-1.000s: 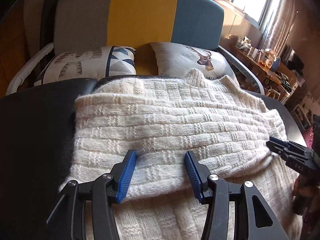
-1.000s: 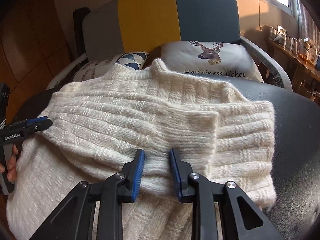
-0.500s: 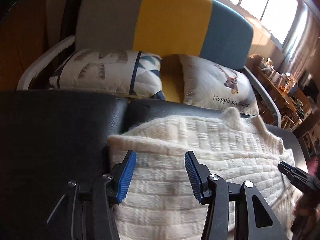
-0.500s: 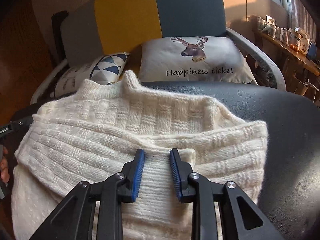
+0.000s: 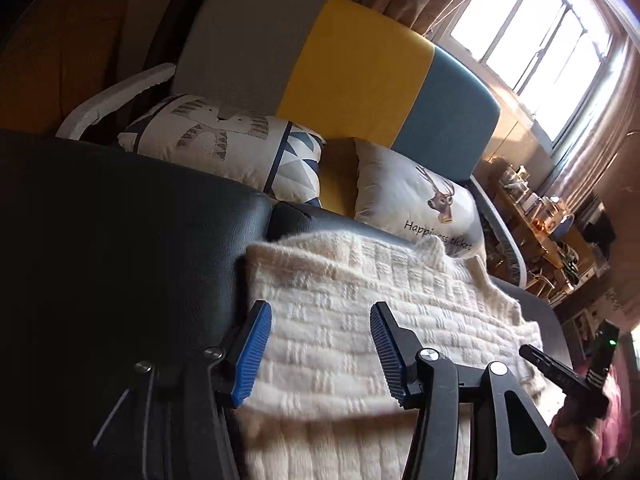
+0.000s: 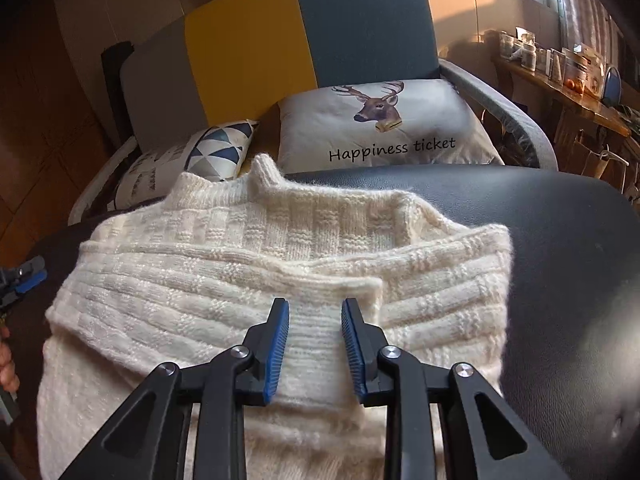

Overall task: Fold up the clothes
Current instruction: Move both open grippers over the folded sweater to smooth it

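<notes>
A cream knitted sweater (image 5: 360,300) lies flat on a black padded surface (image 5: 120,220), collar pointing away, with both sleeves folded across the chest. My left gripper (image 5: 320,354) hangs open just above the sweater's left folded edge, with nothing between its pads. In the right wrist view the sweater (image 6: 240,272) fills the middle. My right gripper (image 6: 316,344) stands half closed, with the ribbed sleeve cuff (image 6: 336,292) pinched between its blue pads. The left gripper (image 6: 24,280) shows at that view's left edge, and the right gripper (image 5: 560,372) at the left wrist view's right edge.
Behind the padded surface (image 6: 560,240) stands a grey, yellow and teal sofa back (image 5: 352,68) with a deer cushion (image 6: 380,120) and a patterned cushion (image 5: 224,140). A shelf of jars (image 6: 560,64) runs along the right wall under a window. A hand (image 6: 6,364) is at the far left.
My left gripper, still open, moved from the sweater's middle toward its left edge and tilted up. My right gripper kept its jaw gap and moved forward toward the cuff end.
</notes>
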